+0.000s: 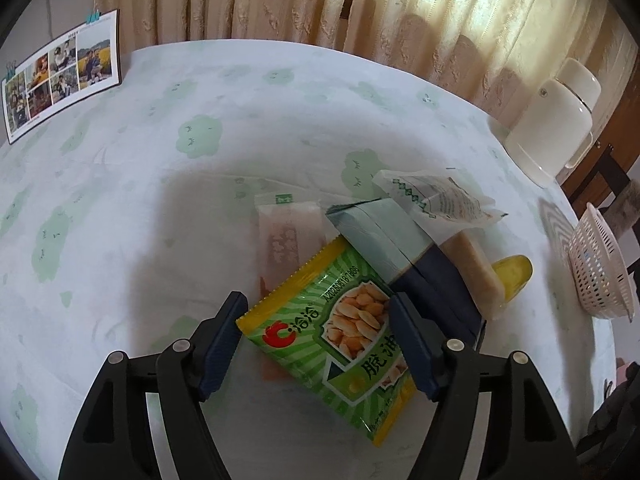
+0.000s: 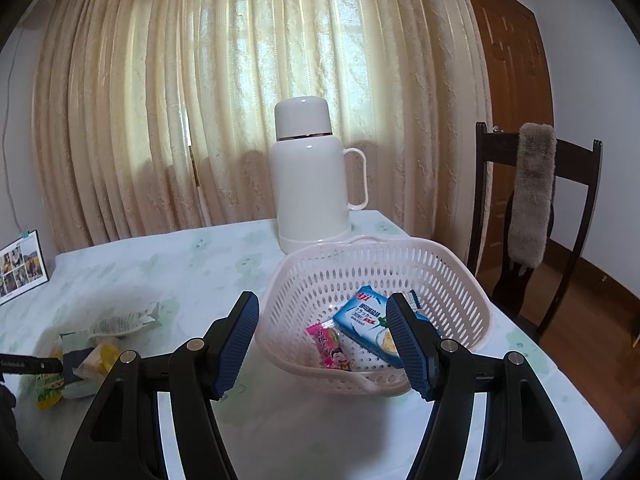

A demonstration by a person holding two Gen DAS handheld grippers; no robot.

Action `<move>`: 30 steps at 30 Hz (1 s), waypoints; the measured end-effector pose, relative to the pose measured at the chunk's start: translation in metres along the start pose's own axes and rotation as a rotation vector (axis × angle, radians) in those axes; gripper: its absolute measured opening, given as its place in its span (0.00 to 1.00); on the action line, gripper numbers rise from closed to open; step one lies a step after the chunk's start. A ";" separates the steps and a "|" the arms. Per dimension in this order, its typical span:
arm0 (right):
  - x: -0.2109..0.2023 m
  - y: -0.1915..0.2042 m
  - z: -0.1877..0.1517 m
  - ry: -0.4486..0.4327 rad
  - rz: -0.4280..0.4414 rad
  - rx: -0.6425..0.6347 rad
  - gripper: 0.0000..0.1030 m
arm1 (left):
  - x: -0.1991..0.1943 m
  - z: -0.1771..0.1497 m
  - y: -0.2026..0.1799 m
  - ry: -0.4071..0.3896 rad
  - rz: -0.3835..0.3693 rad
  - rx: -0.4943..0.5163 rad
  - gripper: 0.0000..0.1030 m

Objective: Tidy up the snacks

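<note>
The left gripper (image 1: 316, 344) stands wide around the green snack packet (image 1: 344, 344), whose long axis crosses the gap diagonally. The right gripper (image 2: 322, 344), wide and empty, hovers before the basket (image 2: 440, 264), well away from that packet.

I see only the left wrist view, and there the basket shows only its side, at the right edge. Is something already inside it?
Observer: Yes, a blue cracker pack lies in the basket.
Operator: Only this one?
Observer: No, a pink candy lies beside it.
Operator: Does the right gripper hold something?
Observer: No, the right gripper is open and empty, just in front of the basket.
</note>
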State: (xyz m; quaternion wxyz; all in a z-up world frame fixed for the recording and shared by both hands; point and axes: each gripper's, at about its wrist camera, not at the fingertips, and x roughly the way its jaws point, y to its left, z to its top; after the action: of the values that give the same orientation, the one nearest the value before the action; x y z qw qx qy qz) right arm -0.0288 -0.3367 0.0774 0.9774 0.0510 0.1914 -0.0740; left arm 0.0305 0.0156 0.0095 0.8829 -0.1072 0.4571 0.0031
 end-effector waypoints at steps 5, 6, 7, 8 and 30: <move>0.000 0.000 0.000 0.000 0.001 -0.002 0.65 | -0.004 -0.006 -0.005 -0.001 -0.006 0.000 0.67; 0.001 0.000 0.000 0.001 0.002 -0.002 0.65 | -0.005 -0.007 -0.006 0.003 -0.012 -0.001 0.68; 0.001 0.000 0.000 0.002 0.003 -0.003 0.65 | -0.007 -0.010 -0.008 0.006 -0.018 0.000 0.68; 0.000 0.000 0.000 0.002 0.002 -0.003 0.65 | -0.009 -0.012 -0.010 0.011 -0.026 0.000 0.68; -0.001 0.003 -0.002 0.008 0.019 -0.002 0.65 | -0.030 -0.034 -0.044 0.024 -0.070 0.072 0.69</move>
State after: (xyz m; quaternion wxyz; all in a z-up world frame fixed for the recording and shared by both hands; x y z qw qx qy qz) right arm -0.0301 -0.3332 0.0762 0.9773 0.0520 0.1949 -0.0640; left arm -0.0103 -0.0308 0.0229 0.8803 -0.0913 0.4633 -0.0455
